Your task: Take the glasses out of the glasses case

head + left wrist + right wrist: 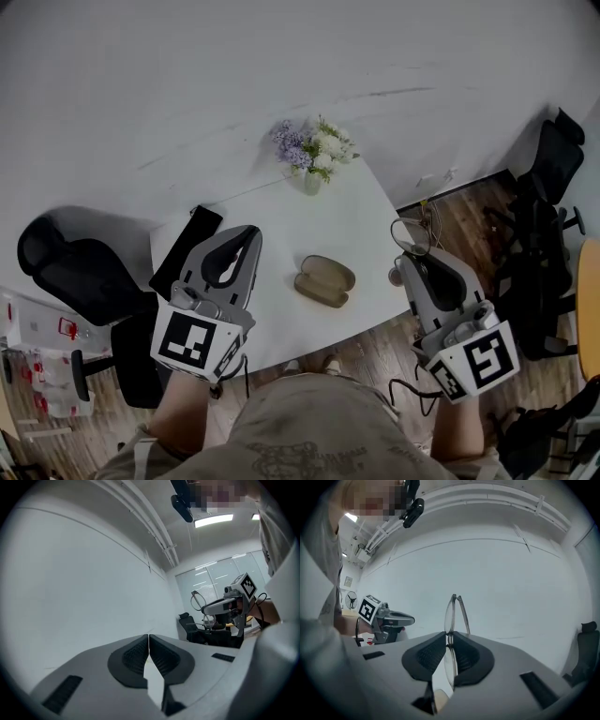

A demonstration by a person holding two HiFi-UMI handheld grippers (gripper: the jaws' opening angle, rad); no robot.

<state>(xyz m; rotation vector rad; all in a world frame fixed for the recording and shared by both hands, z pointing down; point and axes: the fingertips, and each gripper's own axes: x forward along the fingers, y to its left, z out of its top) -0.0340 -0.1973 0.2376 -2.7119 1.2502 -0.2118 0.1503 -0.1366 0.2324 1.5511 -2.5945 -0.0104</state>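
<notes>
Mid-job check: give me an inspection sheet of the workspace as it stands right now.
Surface: white table.
Job's things: glasses case open mid-table, empty; glasses out, clamped in the right gripper.
Clutter: vase of flowers at far edge; black flat item at left edge.
Grippers: left gripper shut, empty; right shut on the glasses.
Cables: cable hangs below the right gripper; loose wires by the wall.
Surroundings: black chairs either side, wood floor.
</notes>
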